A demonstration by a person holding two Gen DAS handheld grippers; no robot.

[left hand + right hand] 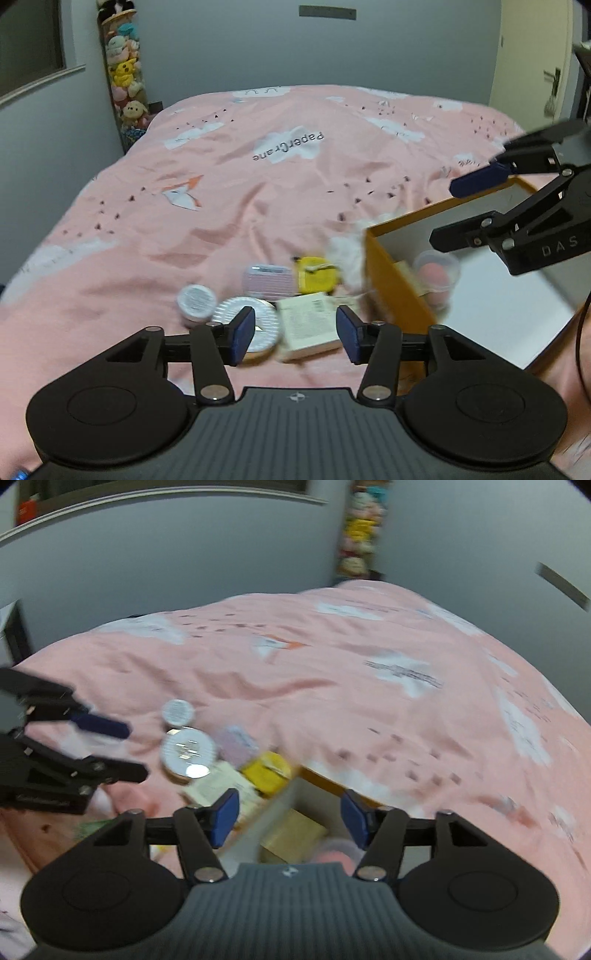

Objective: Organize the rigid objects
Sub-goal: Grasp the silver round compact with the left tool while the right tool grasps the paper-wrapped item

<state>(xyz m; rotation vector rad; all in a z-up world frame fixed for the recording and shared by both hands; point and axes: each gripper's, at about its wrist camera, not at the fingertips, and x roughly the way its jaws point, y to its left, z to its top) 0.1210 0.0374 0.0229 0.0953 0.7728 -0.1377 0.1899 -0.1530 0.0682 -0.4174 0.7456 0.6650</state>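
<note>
Left jaws: apart, empty; left gripper [295, 334] tilted down over tin [246, 320].
Right jaws: apart, empty; right gripper [290, 821] above box [391, 275].
Tin: round, ribbed metal.
Box: rectangular cardboard.

right gripper [290, 818] open-fingered above orange box [325, 781]

Small things beside a box on a bed

On the bed [258, 192], a jar [195, 301], round tin [258, 321], card packet [310, 325], case [267, 282] and pouch [317, 275] cluster left of the box [391, 280]; a cup [437, 273] sits inside it.
</note>
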